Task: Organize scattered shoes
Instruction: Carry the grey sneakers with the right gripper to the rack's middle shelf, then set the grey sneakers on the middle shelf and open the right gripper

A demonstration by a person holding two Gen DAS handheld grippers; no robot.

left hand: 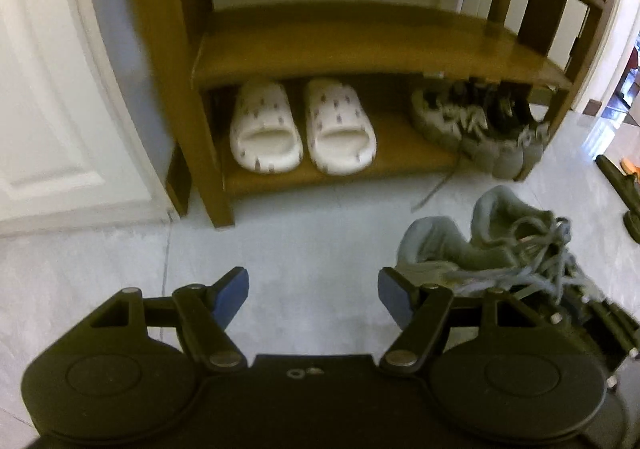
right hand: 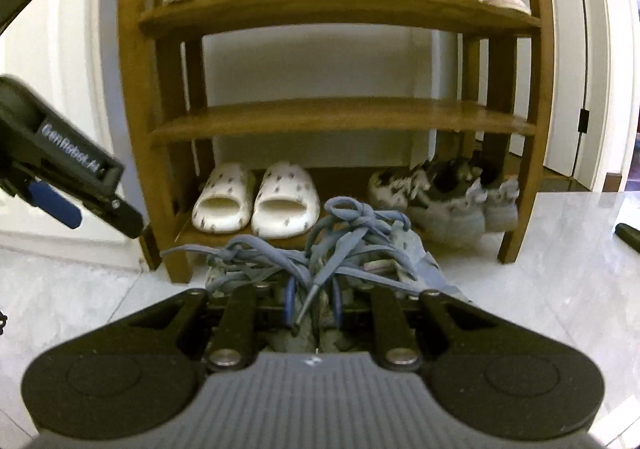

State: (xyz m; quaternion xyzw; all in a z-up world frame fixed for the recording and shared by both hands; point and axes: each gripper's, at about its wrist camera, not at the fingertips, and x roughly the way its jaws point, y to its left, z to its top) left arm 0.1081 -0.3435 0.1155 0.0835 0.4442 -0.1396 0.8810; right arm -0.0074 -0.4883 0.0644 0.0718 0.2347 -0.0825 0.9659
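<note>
Right gripper (right hand: 312,307) was pinching the grey sneakers (right hand: 320,253) just before the rack (right hand: 136,121); left gripper (left hand: 313,295) spread, empty. Best: clear the middle shelf lip, set flat, then release.

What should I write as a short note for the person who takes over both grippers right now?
Left gripper: open, holding nothing.
Right gripper: shut on the grey sneakers, a pair pinched together and carried in front of the shoe rack.
Done: white slippers and another grey pair are on the bottom shelf; the top shelf holds white and pink pairs.
Left: set the held sneakers on a shelf; the middle shelf looks free. Dark footwear lies on the floor at the right, probably next.
</note>
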